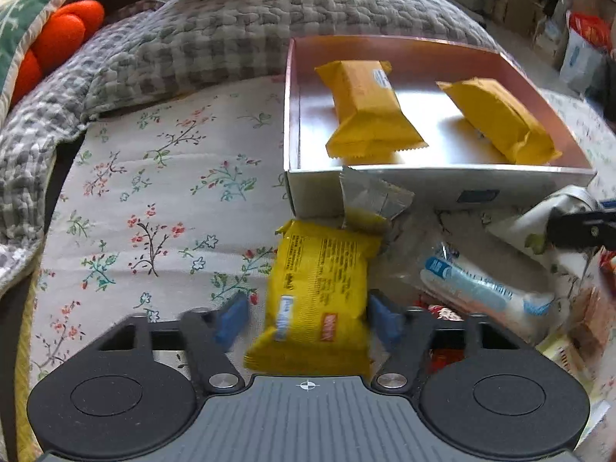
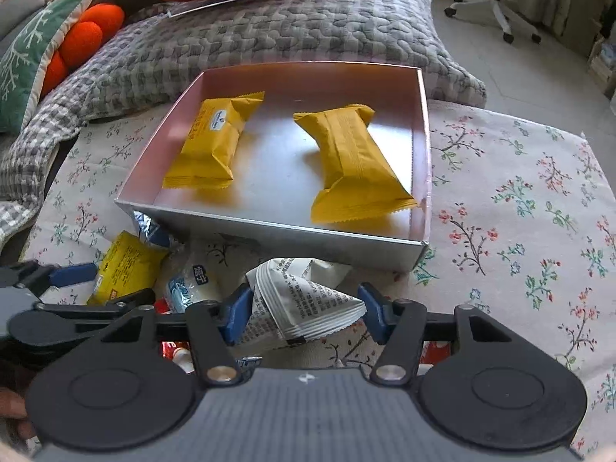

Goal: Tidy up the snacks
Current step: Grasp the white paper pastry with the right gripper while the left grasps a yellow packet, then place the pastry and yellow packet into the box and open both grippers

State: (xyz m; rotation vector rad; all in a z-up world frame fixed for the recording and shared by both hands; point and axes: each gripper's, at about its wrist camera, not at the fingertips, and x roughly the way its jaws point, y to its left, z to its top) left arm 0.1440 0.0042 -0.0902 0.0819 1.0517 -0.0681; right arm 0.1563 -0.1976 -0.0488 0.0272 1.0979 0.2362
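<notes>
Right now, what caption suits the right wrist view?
Right gripper straddles a white snack packet before a box holding two orange packets.

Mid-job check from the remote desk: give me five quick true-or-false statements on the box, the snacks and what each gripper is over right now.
1. The box holds two orange-yellow packets. True.
2. The left gripper has a white packet between its fingers. False: a yellow packet lies between them.
3. The right gripper straddles a white printed packet. True.
4. The box stands on a bare wooden table. False: it rests on a floral sheet.
5. A clear blue-and-white packet already lies in the box. False: it lies outside, in front of the box.
</notes>
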